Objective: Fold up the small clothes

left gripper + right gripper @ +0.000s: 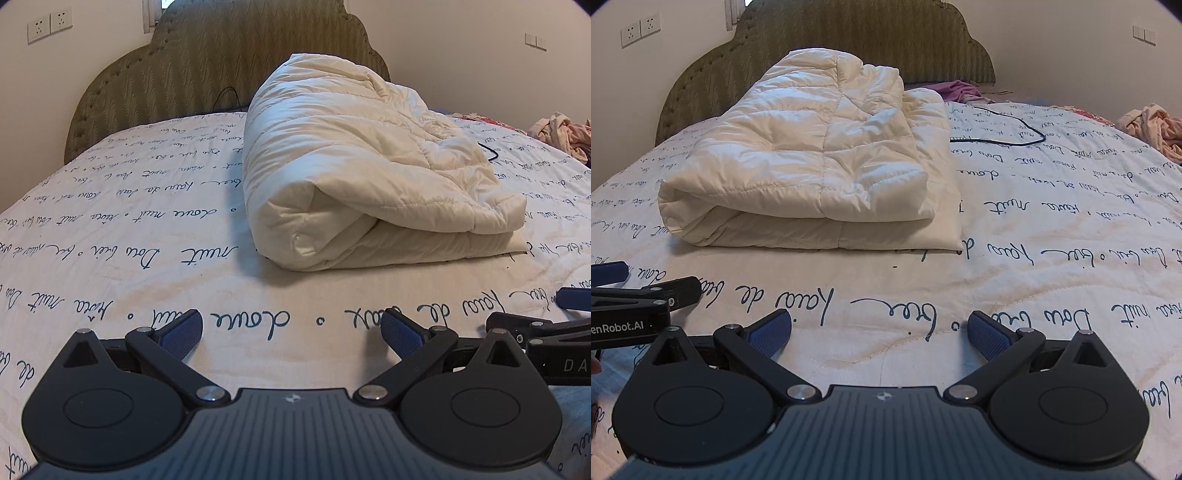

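With my left gripper (pixel 290 332) and right gripper (pixel 879 330) both spread apart and empty near the bed's (pixel 1052 236) foot edge, the folded cream jacket (pixel 812 177) lying mid-bed may spring open, being puffy and slick.
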`<state>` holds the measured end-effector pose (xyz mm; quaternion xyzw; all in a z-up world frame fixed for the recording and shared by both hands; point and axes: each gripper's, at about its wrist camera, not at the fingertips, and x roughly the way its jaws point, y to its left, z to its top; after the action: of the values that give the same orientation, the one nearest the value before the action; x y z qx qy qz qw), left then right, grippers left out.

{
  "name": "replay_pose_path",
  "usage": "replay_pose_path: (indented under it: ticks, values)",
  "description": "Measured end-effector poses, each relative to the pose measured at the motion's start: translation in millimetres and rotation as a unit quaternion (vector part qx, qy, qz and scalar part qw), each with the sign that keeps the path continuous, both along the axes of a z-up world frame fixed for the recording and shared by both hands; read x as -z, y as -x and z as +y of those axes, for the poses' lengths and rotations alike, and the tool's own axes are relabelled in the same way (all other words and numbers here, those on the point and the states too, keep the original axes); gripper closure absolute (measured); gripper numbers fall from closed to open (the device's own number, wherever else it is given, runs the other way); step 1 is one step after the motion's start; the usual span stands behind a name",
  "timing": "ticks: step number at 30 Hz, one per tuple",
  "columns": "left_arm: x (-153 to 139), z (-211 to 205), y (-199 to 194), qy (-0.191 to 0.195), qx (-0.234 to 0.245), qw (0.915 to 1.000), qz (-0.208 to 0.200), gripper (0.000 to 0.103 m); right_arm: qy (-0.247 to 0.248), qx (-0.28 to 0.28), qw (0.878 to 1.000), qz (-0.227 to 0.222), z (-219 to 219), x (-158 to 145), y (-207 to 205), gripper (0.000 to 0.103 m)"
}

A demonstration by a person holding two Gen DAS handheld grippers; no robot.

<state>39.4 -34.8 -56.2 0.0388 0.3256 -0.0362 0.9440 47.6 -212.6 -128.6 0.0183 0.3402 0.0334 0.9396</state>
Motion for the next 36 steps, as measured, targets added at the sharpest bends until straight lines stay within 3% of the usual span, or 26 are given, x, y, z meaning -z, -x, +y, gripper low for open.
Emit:
replay_pose_path:
  ticks: [18,36]
  values:
    - [8,5,11,-0.009,-0.003,0.9999,0.007,0.000,0.037,-0.008,0.999,-0.014,11,12,9,0.000]
    - [13,6,11,-0.007,-0.004,0.9999,0.009,0.000,0.025,-0.008,1.000,-0.011,8,14,8,0.000]
